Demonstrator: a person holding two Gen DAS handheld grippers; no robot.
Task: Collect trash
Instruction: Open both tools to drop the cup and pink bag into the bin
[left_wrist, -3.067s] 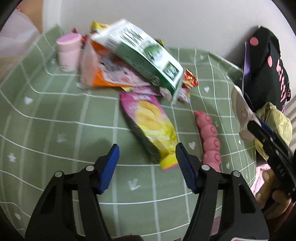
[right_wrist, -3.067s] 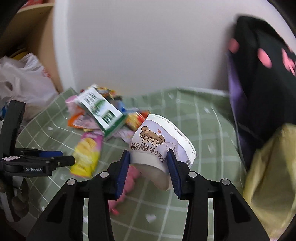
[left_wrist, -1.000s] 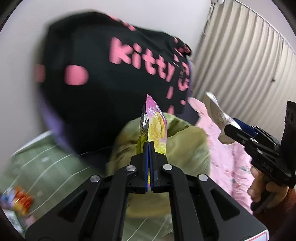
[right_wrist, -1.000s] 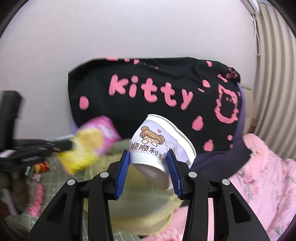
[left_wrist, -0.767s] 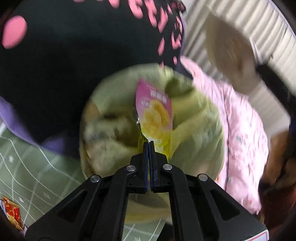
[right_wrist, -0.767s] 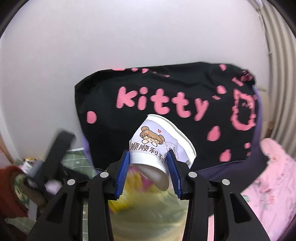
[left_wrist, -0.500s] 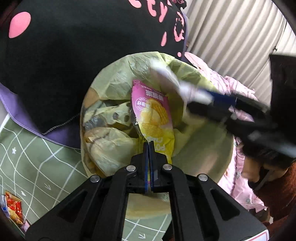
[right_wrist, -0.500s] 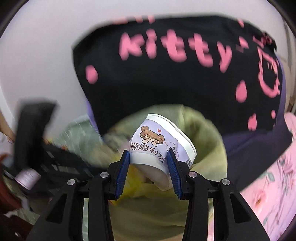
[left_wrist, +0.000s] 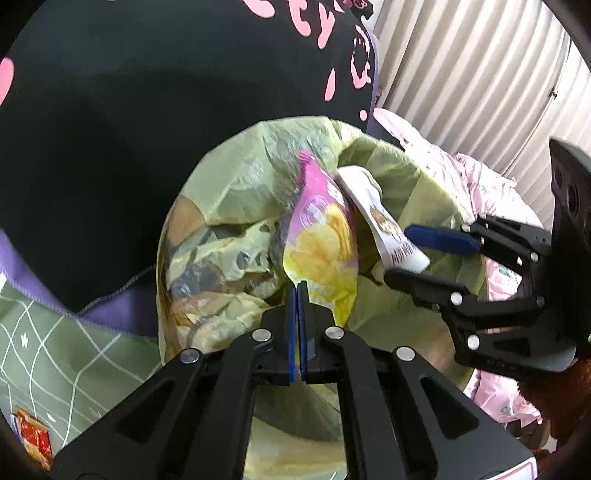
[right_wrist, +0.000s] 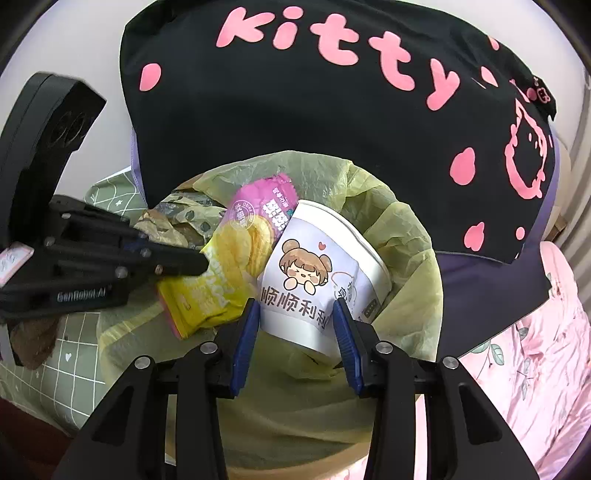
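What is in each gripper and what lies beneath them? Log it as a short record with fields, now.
left gripper: shut on the snack packet, pink and yellow, pinched at its lower edge
right gripper: shut on the paper cup, white with a cartoon print, tilted
bin: lined with a yellow-green bag, open, directly under both items
bin contents: crumpled wrappers already inside
behind bin: black cloth with pink lettering
stage: both items over the bin mouth, not yet released
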